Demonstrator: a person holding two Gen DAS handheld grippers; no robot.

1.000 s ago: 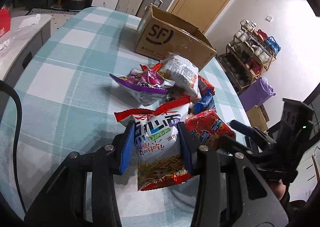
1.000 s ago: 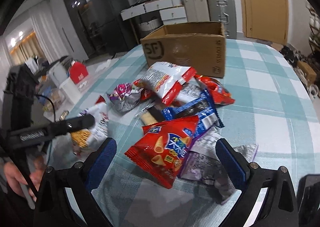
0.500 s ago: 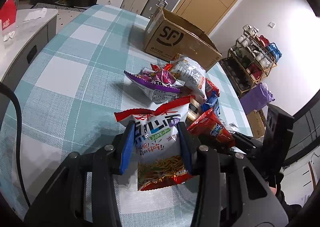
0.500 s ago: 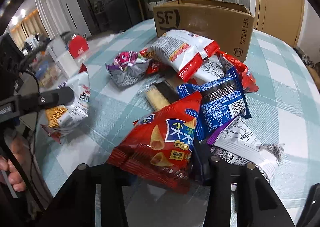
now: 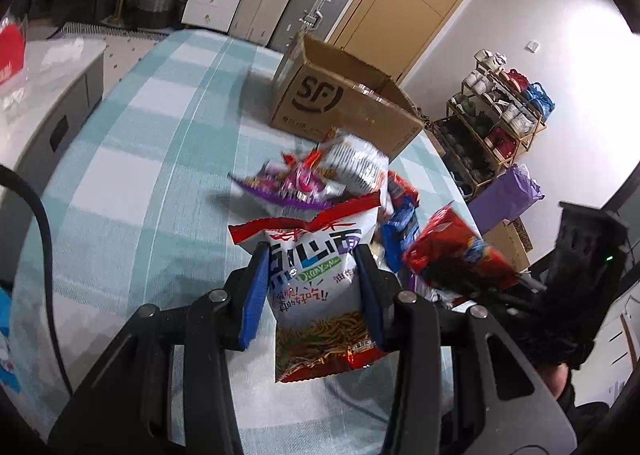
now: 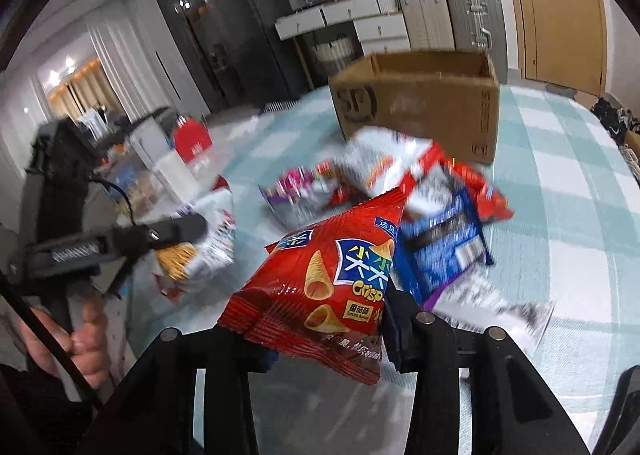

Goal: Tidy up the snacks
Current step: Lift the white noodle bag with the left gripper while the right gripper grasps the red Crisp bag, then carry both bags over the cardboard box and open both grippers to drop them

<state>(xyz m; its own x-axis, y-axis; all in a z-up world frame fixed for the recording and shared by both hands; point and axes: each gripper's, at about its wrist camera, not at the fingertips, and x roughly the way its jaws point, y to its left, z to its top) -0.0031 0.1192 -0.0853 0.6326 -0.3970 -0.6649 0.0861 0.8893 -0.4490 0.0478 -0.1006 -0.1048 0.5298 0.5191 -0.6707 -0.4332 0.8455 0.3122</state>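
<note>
A: Both grippers are holding bags. The left gripper (image 5: 316,291) is clamping its blue-padded jaws on the white noodle snack bag (image 5: 320,287), squeezing it at its sides, red top edge pointing away, noodle picture hanging at the near end.

B: And the right gripper (image 6: 324,335) is gripping too. Its jaws are pressing together on the bottom seam of the red cone-crisp bag (image 6: 332,279), which is standing up tilted in front of the camera.

A: Is either bag touching the desk (image 5: 160,159)?

B: I cannot tell; the checked cloth is showing beneath both. From the left wrist view the red bag is sitting just right of the noodle bag.

A: The remaining snacks are lying in a blurred pile (image 6: 380,191) in the middle of the desk: a purple pack, a white-and-red bag, a blue packet.

B: Beyond the pile the open cardboard box (image 6: 420,103) is standing at the far side. A hand (image 6: 76,339) is gripping the left tool's handle at the left edge of the right wrist view.
</note>
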